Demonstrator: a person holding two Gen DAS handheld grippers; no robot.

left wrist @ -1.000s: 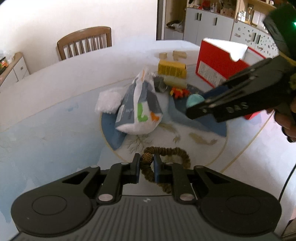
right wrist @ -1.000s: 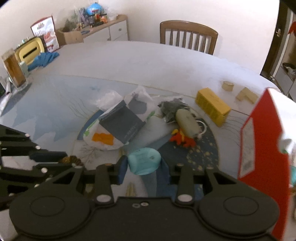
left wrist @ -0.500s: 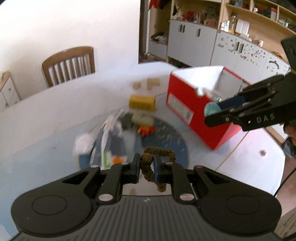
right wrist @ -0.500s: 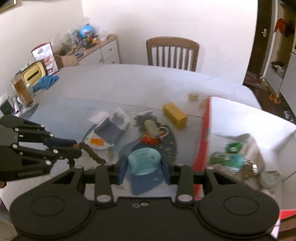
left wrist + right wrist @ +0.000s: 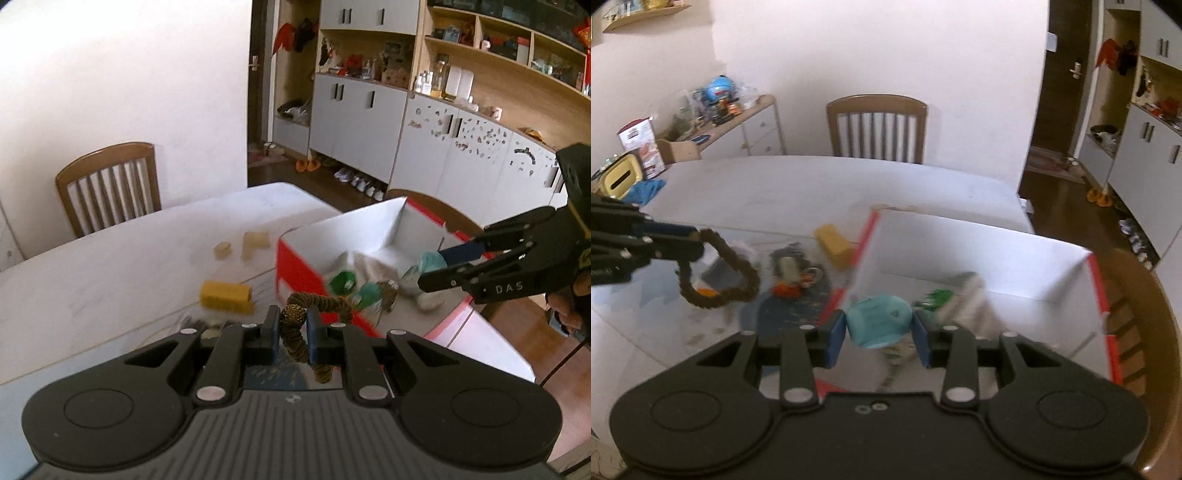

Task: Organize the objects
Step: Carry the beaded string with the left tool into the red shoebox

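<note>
- Left wrist view: the left gripper [image 5: 291, 328] is clamping narrow on a brown scrunchie [image 5: 314, 306], its gold mesh bead sitting between the blue pads; the loop is dangling in the air over the near red wall of the box.
- The red-and-white box [image 5: 295, 266] is sitting open on the white table [image 5: 110, 266]; inside, a green item and a white cloth are showing, blurred.
- The right gripper [image 5: 430, 267] is reaching in from the right above the box, gripping a teal object [image 5: 432, 258]. White letters "DAS" are reading clearly on its finger.
- A yellow block [image 5: 225, 295] is lying on the table left of the box, two pale wooden blocks beyond it.
- Right wrist view: the right gripper [image 5: 879, 328] is holding the teal object [image 5: 879, 321] between part-open pads, over the box [image 5: 960, 240] interior.
- The left gripper [image 5: 690, 243] is entering at left, with the scrunchie [image 5: 738, 273] hanging from it above the table clutter.
- Writing on the carton on the far sideboard is too blurred to read.
</note>
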